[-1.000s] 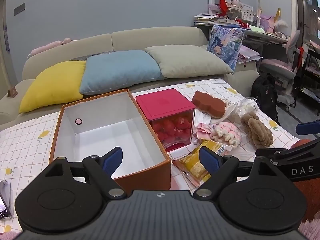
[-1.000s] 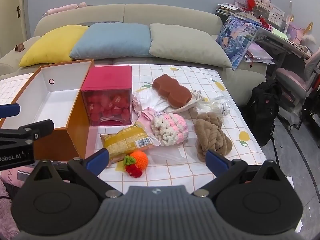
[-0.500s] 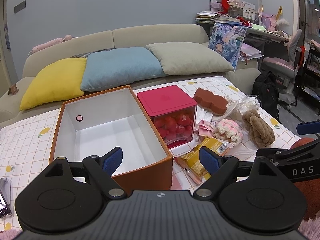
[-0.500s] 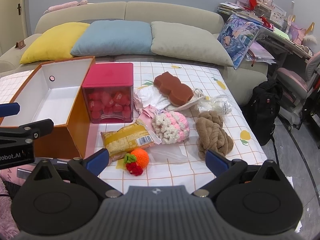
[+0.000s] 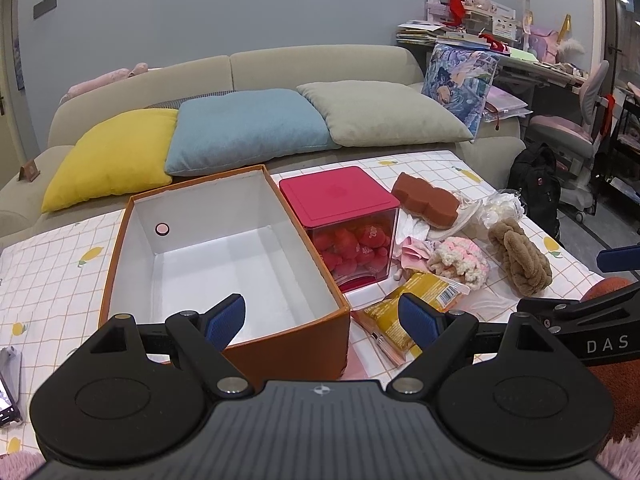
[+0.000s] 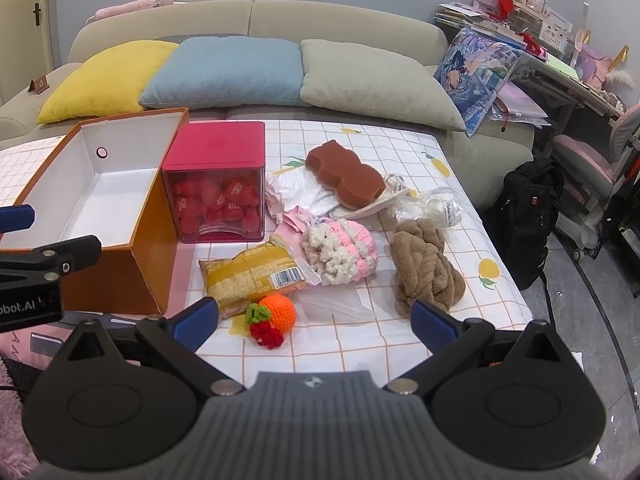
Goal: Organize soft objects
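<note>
Orange cardboard makes up the open box [image 5: 224, 264], which stands empty at the left of the table [image 6: 400, 344], and everything meant for it lies in a loose heap to its right: a brown sponge [image 6: 344, 172], a pink and cream crocheted piece [image 6: 340, 252], a brown knotted plush [image 6: 424, 268], a yellow snack packet [image 6: 252, 276] and a little knitted orange [image 6: 276, 312] nearest the front edge. Both tools hang back over the near edge with nothing in them; the left hand-held gripper [image 5: 322, 318] has its fingers spread wide above the box's front wall, and the right hand-held gripper [image 6: 314, 322] is just as wide open in front of the knitted orange. To my eye the trouble lies in how crowded that heap is. The crocheted piece touches the packet and some pink cloth, so a pinch there may drag a neighbour along or catch only a loose loop of yarn. The knitted orange is round and close to the table's edge, so a glancing finger could roll it off. Crinkly clear plastic lies under several things and may slide when they are lifted. The red-lidded tub [image 6: 220, 184] stands tight against the box, and a low carry across it could knock it.
</note>
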{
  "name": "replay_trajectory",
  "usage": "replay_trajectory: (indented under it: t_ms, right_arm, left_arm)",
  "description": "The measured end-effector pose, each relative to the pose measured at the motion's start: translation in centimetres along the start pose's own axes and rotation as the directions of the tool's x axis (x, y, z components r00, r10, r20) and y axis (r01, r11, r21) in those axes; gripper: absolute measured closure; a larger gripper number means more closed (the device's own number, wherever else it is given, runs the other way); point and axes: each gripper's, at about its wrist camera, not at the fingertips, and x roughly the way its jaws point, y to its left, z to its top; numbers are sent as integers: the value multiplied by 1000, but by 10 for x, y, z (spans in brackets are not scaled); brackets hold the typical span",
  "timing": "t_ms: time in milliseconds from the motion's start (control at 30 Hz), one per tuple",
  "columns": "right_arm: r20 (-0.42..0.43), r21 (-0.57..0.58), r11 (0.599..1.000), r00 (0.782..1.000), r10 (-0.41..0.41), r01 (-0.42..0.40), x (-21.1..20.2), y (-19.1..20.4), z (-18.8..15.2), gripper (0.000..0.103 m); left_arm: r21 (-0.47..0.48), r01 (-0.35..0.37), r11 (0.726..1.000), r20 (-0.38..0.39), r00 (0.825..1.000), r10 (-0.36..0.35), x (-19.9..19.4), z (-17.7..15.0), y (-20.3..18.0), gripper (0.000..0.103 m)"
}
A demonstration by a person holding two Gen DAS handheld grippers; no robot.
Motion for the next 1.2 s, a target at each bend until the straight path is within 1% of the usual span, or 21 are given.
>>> replay_trajectory:
  t_ms: [1200]
  right_arm:
    - [-22,7,1000,1000,0,0,4,0,0,3]
  left_arm:
    - [-5,-1,1000,-6,1000,1,0,-5,-3,3]
